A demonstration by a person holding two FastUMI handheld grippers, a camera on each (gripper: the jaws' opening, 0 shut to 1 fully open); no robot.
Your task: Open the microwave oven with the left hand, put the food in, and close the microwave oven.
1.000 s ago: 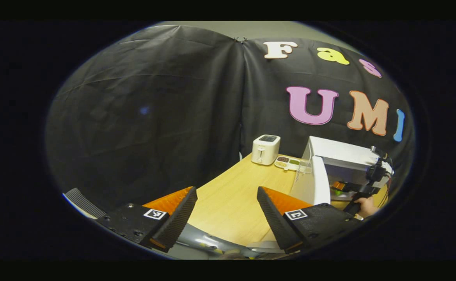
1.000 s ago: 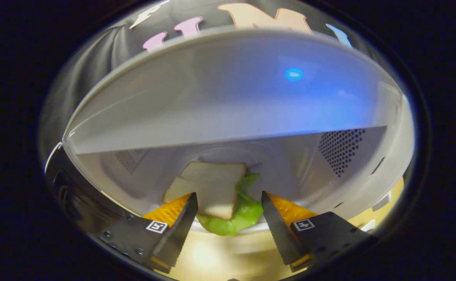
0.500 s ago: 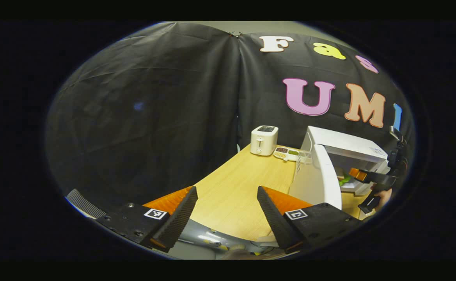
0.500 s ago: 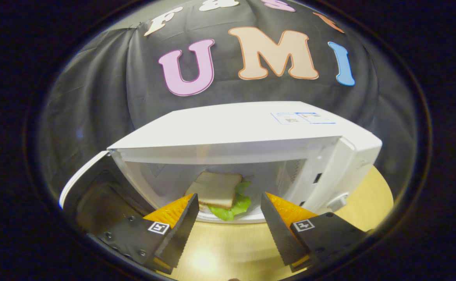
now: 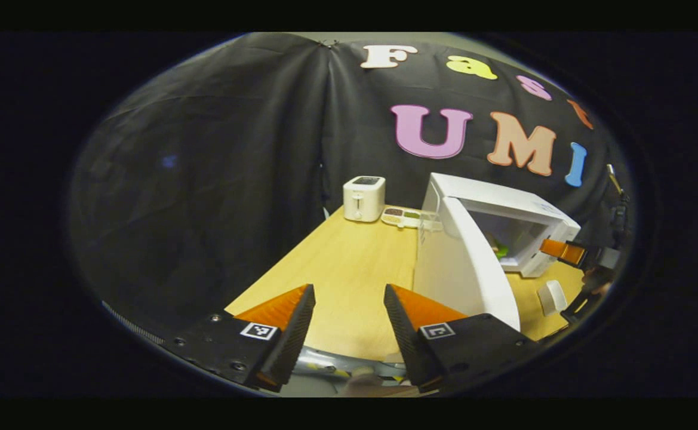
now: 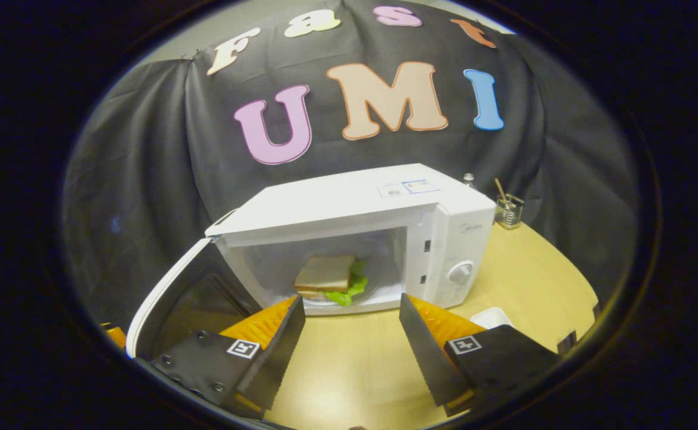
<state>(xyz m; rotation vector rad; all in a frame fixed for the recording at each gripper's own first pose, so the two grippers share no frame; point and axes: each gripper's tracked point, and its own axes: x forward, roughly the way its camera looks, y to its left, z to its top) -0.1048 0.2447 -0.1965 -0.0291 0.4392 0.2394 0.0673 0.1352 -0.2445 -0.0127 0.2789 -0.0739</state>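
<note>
A white microwave (image 6: 354, 200) stands on the wooden table, its door (image 6: 172, 301) swung open to the left. Inside lies a sandwich (image 6: 325, 275) of bread and green lettuce. My right gripper (image 6: 351, 340) is open and empty, held back in front of the cavity, well clear of the food. In the left gripper view the microwave (image 5: 492, 203) sits to the right with its open door (image 5: 462, 269) edge-on. My left gripper (image 5: 346, 328) is open and empty over the table's near edge, left of that door. The right gripper (image 5: 569, 254) shows at the far right, held by a hand.
A white toaster (image 5: 363, 198) and a small divided tray (image 5: 401, 216) stand at the back of the table (image 5: 337, 263). A small white dish (image 5: 552, 297) lies in front of the microwave. A holder with sticks (image 6: 509, 210) stands behind the microwave's right side.
My right gripper has drawn back out of the microwave, leaving the sandwich inside. My left gripper has turned rightward, bringing the open door nearer.
</note>
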